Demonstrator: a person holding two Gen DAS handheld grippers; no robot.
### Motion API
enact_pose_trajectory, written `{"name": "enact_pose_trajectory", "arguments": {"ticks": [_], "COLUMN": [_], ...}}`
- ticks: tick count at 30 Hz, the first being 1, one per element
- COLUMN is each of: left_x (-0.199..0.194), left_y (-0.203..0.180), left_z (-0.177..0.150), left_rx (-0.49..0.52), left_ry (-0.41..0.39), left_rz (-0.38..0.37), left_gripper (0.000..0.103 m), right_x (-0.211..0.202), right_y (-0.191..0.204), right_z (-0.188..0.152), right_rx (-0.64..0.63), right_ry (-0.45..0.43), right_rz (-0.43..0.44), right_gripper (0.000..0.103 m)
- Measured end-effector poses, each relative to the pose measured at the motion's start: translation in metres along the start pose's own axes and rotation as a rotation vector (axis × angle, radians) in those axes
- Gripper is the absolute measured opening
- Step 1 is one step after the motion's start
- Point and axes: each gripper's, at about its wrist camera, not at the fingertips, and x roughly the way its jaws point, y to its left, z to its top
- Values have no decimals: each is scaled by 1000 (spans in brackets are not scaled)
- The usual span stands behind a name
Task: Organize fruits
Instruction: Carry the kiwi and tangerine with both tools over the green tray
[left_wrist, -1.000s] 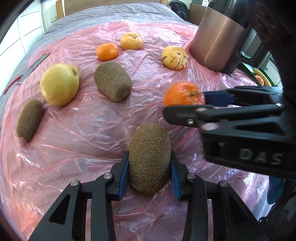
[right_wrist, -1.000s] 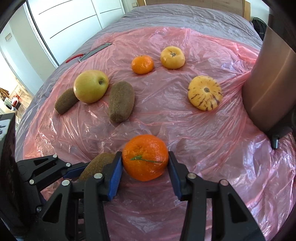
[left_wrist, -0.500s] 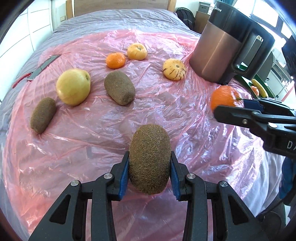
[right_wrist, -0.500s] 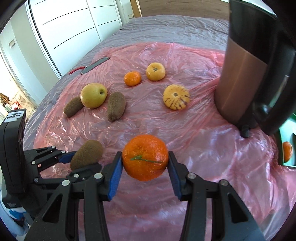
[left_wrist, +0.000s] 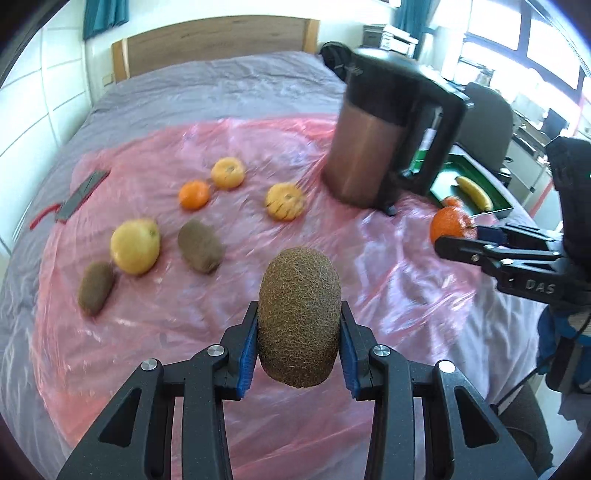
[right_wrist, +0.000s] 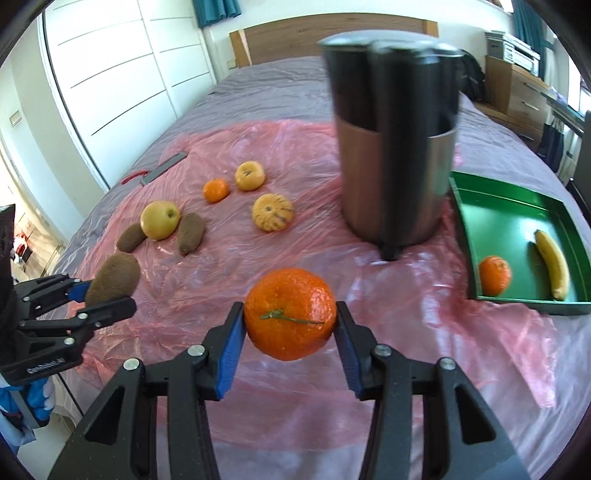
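Left gripper (left_wrist: 299, 341): clamped on a kiwi (left_wrist: 298, 316), lifted above the pink plastic sheet (left_wrist: 177, 325).
Right gripper (right_wrist: 290, 330): clamped on a mandarin (right_wrist: 290, 313), also lifted above the sheet.
Ahead of the right gripper: copper kettle (right_wrist: 391, 147) standing on the sheet.
Ahead, to its right: green tray (right_wrist: 506, 218) holding a small mandarin (right_wrist: 494, 275) and a banana (right_wrist: 553, 263).
Ahead, to its left: two kiwis (right_wrist: 190, 233), an apple (right_wrist: 160, 220), striped fruit (right_wrist: 272, 212).
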Motion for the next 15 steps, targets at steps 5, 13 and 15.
{"name": "enact_pose_trajectory", "arguments": {"ticks": [5,13,15], "left_x": [-5,15,23], "left_y": [-50,-123,-144], "left_z": [25,54,64], "left_rx": [84,176,196], "left_ry": [-27,-4,5], "left_rz": [-44,-100,-118], "left_gripper": [34,34,34], "right_x": [-26,-59,-65], "right_y": [-40,-109,-127], "right_z": [-5,-9,-10], "right_rx": [42,110,129], "right_ry": [-30,-71,-82], "right_rz": [-42,-120,-140], "right_gripper": [20,20,20]}}
